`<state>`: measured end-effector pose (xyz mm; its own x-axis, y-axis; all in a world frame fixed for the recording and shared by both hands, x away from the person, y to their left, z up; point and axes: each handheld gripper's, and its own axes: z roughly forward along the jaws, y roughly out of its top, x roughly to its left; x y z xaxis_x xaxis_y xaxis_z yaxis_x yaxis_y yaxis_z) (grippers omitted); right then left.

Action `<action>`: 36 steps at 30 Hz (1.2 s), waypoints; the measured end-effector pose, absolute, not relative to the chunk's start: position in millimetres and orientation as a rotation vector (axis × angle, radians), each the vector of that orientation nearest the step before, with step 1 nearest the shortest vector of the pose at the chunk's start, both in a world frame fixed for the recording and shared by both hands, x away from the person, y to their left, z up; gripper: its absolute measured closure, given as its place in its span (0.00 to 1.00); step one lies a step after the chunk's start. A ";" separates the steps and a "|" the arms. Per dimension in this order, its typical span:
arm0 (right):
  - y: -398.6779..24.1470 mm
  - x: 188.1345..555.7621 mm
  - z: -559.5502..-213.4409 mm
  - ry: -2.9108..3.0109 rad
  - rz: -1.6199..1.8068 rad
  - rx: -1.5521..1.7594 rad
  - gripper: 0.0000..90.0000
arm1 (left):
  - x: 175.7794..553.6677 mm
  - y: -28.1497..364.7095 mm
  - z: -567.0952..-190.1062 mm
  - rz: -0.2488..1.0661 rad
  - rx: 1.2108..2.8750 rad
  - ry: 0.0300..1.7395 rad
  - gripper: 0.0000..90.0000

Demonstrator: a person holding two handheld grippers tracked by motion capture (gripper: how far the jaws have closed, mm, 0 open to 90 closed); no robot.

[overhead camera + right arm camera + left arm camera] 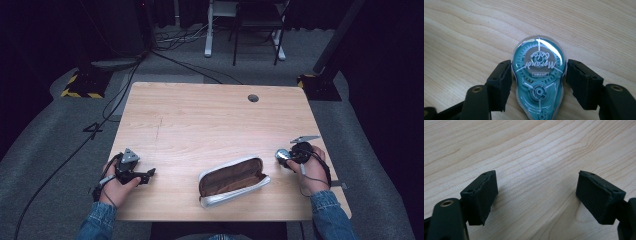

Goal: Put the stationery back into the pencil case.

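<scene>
A teal correction-tape dispenser with a clear plastic shell is seen between the jaws of the right tool, above the pale wooden counter. In the right gripper view the two black pads stand right at its sides, the left one touching the shell and the right one seemingly just at it; whether it is truly clamped or merely bracketed cannot be told for certain. In the high view the same piece is glimpsed as a small shiny object at the right tool, near the counter's right edge.

The left tool is held with its jaws spread wide and nothing between them; bare wood grain is all that lies under it. In the high view it sits at the left of the counter.

Between the two hands, an unzipped pencil case with a brown lining and a silvery outside is lying on its side, mouth gaping.

The dispenser is judged light and rigid, but its glossy, rounded shell is likely slippery. It is best taken across the flat flanks at the widest part, as is being done, with moderate pressure so thin plastic is not cracked. The case is judged soft and floppy, and would be best steadied at its rim.
</scene>
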<state>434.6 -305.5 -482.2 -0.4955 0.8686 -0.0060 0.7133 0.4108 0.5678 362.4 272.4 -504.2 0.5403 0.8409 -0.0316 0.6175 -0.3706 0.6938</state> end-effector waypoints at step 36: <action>-301.9 435.3 -471.8 2.423 0.576 1.476 0.56 | 362.4 272.5 -504.7 0.433 2.107 1.170 0.20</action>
